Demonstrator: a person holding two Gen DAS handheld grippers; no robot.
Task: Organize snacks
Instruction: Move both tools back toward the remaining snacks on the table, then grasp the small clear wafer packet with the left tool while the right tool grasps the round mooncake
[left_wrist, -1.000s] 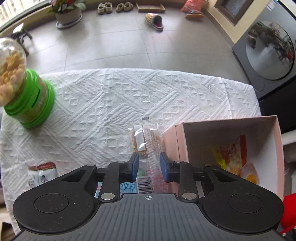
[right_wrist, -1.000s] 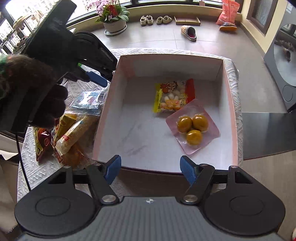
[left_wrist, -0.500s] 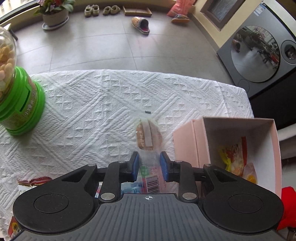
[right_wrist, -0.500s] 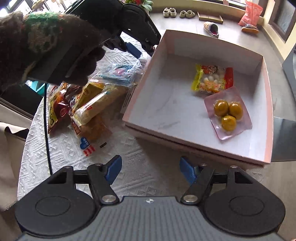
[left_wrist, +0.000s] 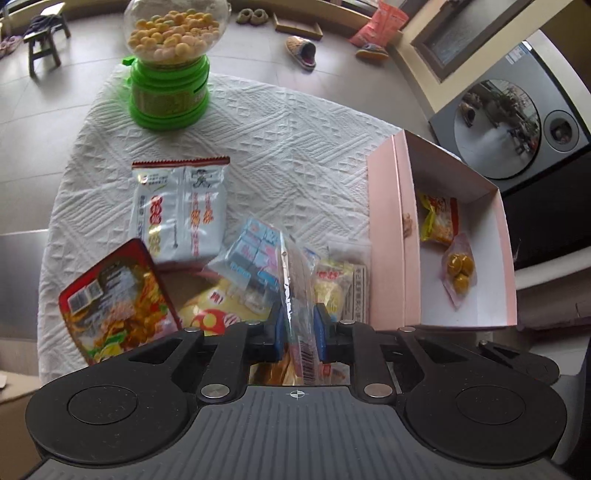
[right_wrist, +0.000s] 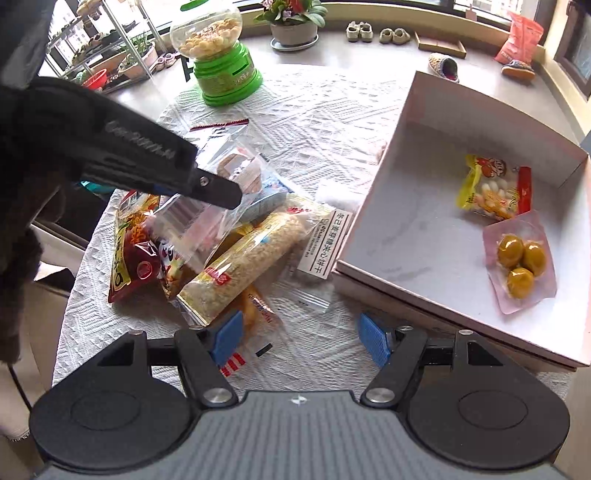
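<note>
My left tongs (left_wrist: 298, 328) are clamped on a clear cookie packet (left_wrist: 295, 295), the blue pads pressing its lower end with the barcode just behind them. From the right wrist view the packet (right_wrist: 229, 184) hangs tilted above the snack pile, a round cookie visible inside it, and the left tongs (right_wrist: 221, 192) reach in from the left, angled downward, with a dark-gloved hand (right_wrist: 22, 177) behind them.

Under the packet lies the pile: a long rice cracker pack (right_wrist: 251, 254), a red noodle bag (left_wrist: 118, 295), a white-and-silver bag (left_wrist: 181, 210) farther off, and a blue-printed clear pouch (left_wrist: 251, 258) beside the packet. All of it rests on the white quilted cloth (left_wrist: 277, 122) covering the counter.

To the right of the pile sits the pink box (right_wrist: 373, 192), open-topped, its near-left corner touching a white label strip (right_wrist: 325, 243). Inside are a yellow-and-red candy bag (right_wrist: 491, 192) and, nearer, a pink pouch with three yellow balls (right_wrist: 521, 258).

My right tongs (right_wrist: 301, 336) hang low over the near edge of the cloth, spread wide and holding nothing, the left pad over the end of an orange snack pack (right_wrist: 258, 314).

At the far-left of the counter stands a green-based candy dispenser (right_wrist: 221, 66) with a clear globe of yellow balls.
</note>
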